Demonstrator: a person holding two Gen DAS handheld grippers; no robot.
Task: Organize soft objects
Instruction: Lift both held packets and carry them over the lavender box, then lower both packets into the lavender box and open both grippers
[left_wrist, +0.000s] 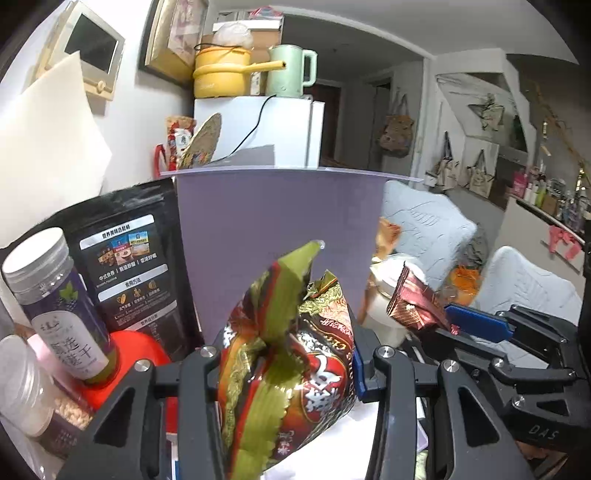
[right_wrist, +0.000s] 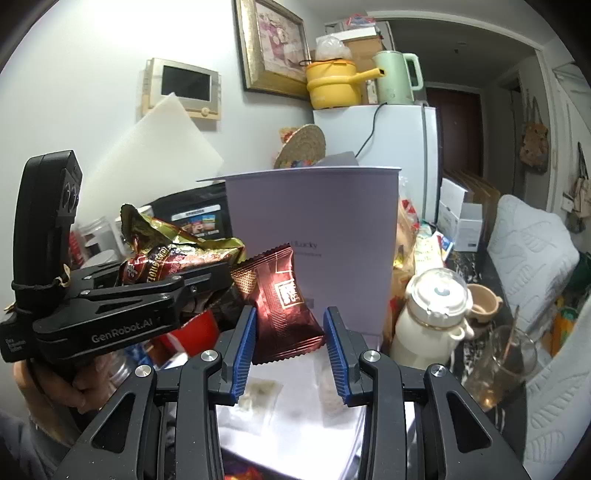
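The left gripper (left_wrist: 284, 373) is clamped on a crumpled snack bag (left_wrist: 291, 354), the right gripper (right_wrist: 290, 347) on a small red packet (right_wrist: 284, 299), both held before the lilac bin (right_wrist: 314, 236). Either slick wrapper could slip, or clip the crowded jars (left_wrist: 59, 295).

We see a snack bag (left_wrist: 291, 354) that is red and green with gold squiggles. A small packet (right_wrist: 286, 306) is shiny dark red with a gold striped edge. Behind them the box (right_wrist: 314, 236) is pale purple. The pot (right_wrist: 332, 85) is yellow and the kettle (right_wrist: 397, 77) is light green. The gripper fingers (right_wrist: 245, 354) have blue ridged pads. The jar (left_wrist: 59, 306) has a purple label.
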